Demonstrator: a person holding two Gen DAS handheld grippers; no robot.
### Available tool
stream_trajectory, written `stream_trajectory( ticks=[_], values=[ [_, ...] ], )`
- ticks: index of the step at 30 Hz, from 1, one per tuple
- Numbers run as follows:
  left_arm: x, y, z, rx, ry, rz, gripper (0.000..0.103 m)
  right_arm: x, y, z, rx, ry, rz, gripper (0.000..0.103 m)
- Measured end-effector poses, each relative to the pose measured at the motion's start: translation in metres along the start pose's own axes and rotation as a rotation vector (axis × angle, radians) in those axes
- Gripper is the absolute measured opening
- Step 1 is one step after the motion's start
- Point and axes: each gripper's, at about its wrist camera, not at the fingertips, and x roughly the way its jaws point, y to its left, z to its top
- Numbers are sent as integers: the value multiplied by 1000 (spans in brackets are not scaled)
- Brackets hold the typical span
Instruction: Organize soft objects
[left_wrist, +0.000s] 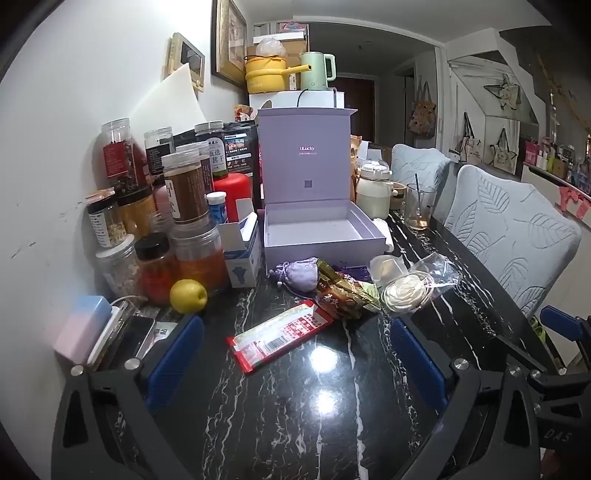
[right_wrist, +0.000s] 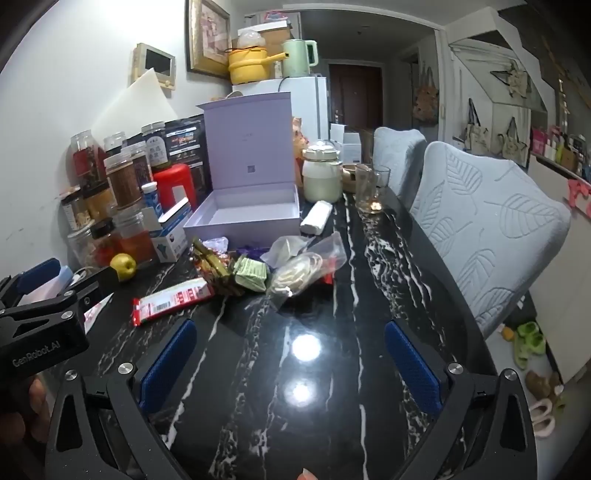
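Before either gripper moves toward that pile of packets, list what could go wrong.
1. The clear bag overlaps the green packet, so grabbing one may drag the other.
2. The drinking glass stands near the table edge, so a wide swing by the right gripper could tip it.
3. The jars beside the lavender box are stacked; a bump might topple them.

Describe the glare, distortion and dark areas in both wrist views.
Left wrist view: two white lamp reflections glare on the glossy black marble table between the open left gripper fingers; fisheye bends the wall and chairs; corners vignette black. Right wrist view: the same twin glare ahead of the open right gripper; the doorway behind is dim.
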Motion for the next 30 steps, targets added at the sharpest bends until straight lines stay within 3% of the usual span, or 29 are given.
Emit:
stream_trajectory(
  ticks=[30],
  values=[
    [-4,-2,-1,14,0,6,103,-5,1,-1,-6,-16,12,103]
  ],
)
